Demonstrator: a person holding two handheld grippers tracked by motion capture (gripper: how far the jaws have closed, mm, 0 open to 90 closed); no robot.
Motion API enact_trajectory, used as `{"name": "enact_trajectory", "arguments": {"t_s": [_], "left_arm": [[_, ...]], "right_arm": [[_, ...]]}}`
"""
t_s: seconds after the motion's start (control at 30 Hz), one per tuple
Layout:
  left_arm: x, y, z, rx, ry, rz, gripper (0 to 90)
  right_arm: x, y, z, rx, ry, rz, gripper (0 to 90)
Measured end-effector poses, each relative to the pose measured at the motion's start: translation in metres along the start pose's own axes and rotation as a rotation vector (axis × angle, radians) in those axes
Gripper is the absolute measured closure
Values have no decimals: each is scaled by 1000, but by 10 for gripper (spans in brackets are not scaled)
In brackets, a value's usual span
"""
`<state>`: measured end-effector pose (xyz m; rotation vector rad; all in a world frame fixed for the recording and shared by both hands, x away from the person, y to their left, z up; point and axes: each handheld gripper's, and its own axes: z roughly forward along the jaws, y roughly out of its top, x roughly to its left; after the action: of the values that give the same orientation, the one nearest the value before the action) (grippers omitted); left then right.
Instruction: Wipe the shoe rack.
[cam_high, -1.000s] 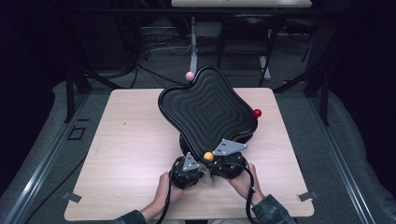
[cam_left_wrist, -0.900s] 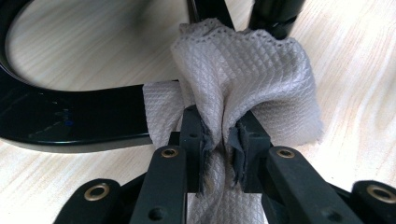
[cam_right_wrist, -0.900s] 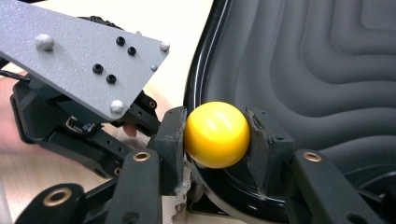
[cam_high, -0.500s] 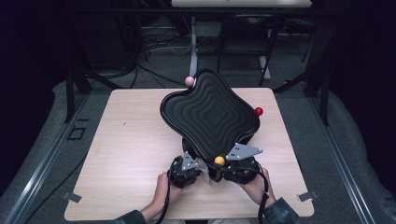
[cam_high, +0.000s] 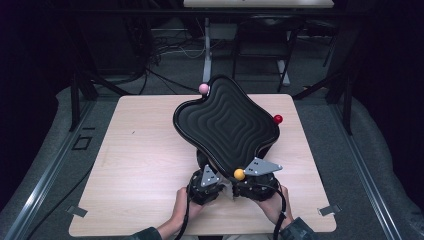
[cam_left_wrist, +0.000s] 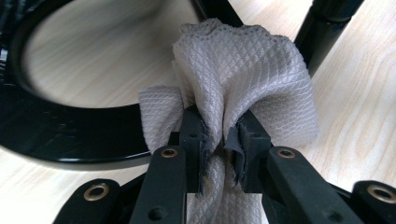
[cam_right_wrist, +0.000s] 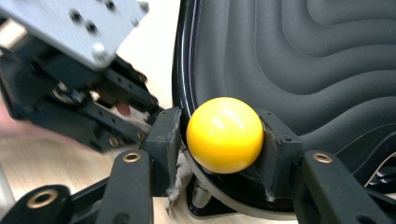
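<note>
The glossy yellow ball knob (cam_right_wrist: 224, 134) at the near corner of the black ripple-moulded tray (cam_high: 227, 122) sits squarely between the jaws of my right gripper (cam_right_wrist: 224, 140). Both pads lie against its sides, though these jaws have just been easing apart, so the grip is light. I hold it there to steer and steady the tray, which I judge is tilted up off the pale wooden table (cam_high: 140, 150) on its black stand (cam_left_wrist: 56, 140); the pink ball knob (cam_high: 203, 88) and red ball knob (cam_high: 278, 119) mark its far corners.

My left gripper (cam_left_wrist: 219, 140) is clamped on a grey waffle-weave cloth (cam_left_wrist: 243, 79), the fabric bunched above the jaw tips and trailing down between them. The stand's ring curves just left of and beyond these jaws, the cloth apparently close to it. I can't quite tell whether it touches. I keep the cloth low, presumably for wiping under or around the tray while my right hand holds it still.
</note>
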<state>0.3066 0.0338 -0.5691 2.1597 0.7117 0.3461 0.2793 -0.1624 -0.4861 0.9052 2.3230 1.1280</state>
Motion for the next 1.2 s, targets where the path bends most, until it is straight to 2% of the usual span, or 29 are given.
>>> {"name": "enact_trajectory", "arguments": {"t_s": [0.17, 0.23, 0.37, 0.47, 0.6, 0.7, 0.73, 0.87, 1.1, 1.13, 1.2], "left_arm": [[-3, 1, 3, -12, -6, -1, 757], [-5, 2, 5, -20, -24, -2, 757], [-13, 3, 7, -21, -47, 18, 757], [-17, 4, 10, -23, -52, 27, 760], [-20, 5, 12, -27, -52, 32, 766], [-20, 5, 12, -28, -49, 37, 767], [-19, 5, 11, -26, -47, 38, 768], [-13, 4, 10, -22, -27, 31, 770], [9, 1, 8, -21, 38, -1, 772], [11, 1, 7, -23, 44, -5, 772], [17, 1, 8, -25, 59, -17, 771]], "right_arm": [[-4, 0, -1, -6, 50, 18, 591], [-4, 0, -1, -11, 46, 17, 591], [-7, -1, -4, -6, 46, 20, 583], [-7, -1, -7, -38, 34, 40, 582], [-5, -1, -6, -39, 6, 32, 594], [-4, -1, -7, -35, 5, 24, 595], [-5, 0, -8, -18, 0, 17, 595], [-6, -1, -8, -24, 1, 12, 595], [-11, -2, -12, -7, 17, 8, 594], [-13, -1, -14, 10, 18, 2, 594], [-14, -2, -14, 2, 16, 10, 594]]}}
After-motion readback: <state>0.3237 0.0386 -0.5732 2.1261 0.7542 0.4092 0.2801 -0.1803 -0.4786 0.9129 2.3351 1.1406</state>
